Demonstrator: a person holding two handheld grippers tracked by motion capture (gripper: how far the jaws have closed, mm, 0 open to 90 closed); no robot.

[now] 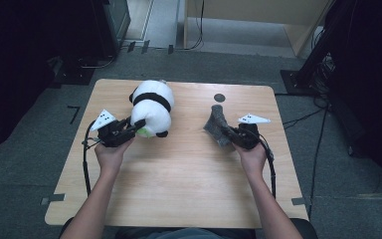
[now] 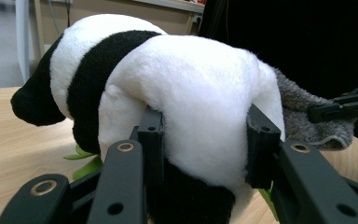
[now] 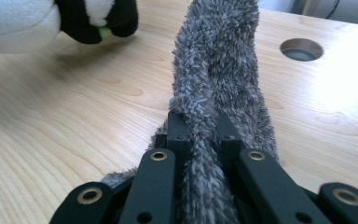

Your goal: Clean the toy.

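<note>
1. The left gripper (image 1: 132, 130) sits at the left of the wooden tabletop (image 1: 179, 179), held in the person's left hand (image 1: 110, 155), with its jaws pointing right and a little far.
2. Its jaws are closed on the panda plush (image 1: 152, 107). In the left gripper view the two black jaws press into the white rump of the panda plush (image 2: 168, 93) from either side, and the fur bulges out between them.
3. The panda plush lies at the far left of the tabletop, its head end toward the far edge and its near end at the left gripper. A black band crosses its white body, and a bit of green (image 1: 143, 132) shows at its near end, beside the jaws.
4. The right gripper (image 1: 227, 133) sits at the right of the tabletop, held in the person's right hand (image 1: 251, 158), with its jaws pointing far and left.
5. Its jaws are pinched tight on the grey fuzzy cloth (image 1: 218, 124). In the right gripper view the grey fuzzy cloth (image 3: 219, 79) rises from between the narrow jaws as a bunched strip and trails away over the wood.
6. The cloth is well apart from the panda plush, with bare wood between them.
7. A round hole (image 1: 220, 97) in the tabletop lies just beyond the cloth.
</note>
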